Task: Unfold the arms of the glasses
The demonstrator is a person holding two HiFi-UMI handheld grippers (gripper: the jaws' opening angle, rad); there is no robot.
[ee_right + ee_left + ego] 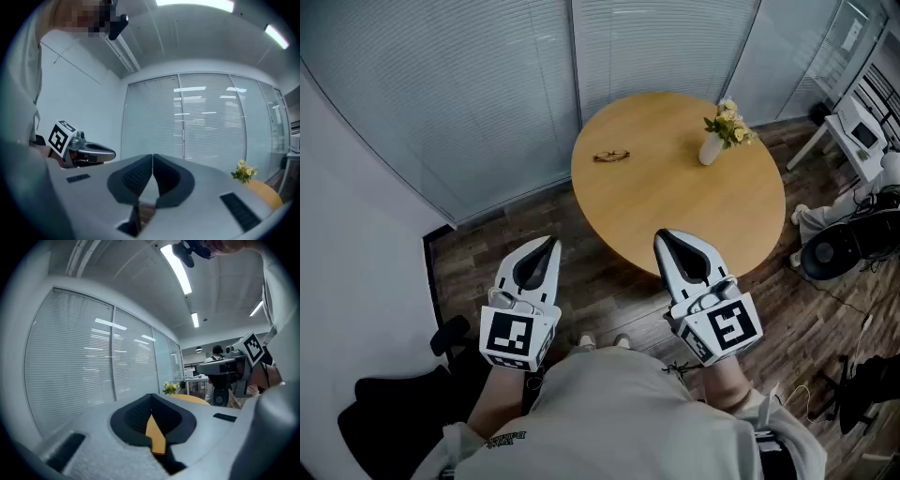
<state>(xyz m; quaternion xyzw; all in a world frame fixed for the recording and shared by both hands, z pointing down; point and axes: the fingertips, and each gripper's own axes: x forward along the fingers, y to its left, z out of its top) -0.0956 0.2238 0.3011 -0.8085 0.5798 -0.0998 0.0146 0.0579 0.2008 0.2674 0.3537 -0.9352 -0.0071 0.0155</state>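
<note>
The folded glasses (611,156) lie on the far left part of the round wooden table (675,202), thin dark frame, arms tucked in. Both grippers hang in the air short of the table's near edge, well away from the glasses. My left gripper (550,243) is shut with nothing in it, and its own view shows the dark pads (140,416) closed together. My right gripper (665,236) is shut and empty too, its pads (136,177) meeting at the tips. The glasses appear in neither gripper view.
A white vase of yellow flowers (718,134) stands on the table's far right. Glass walls with blinds (487,84) close the room behind. A black chair (403,403) sits at the left, with desks and equipment (853,225) at the right. The floor is wood planks.
</note>
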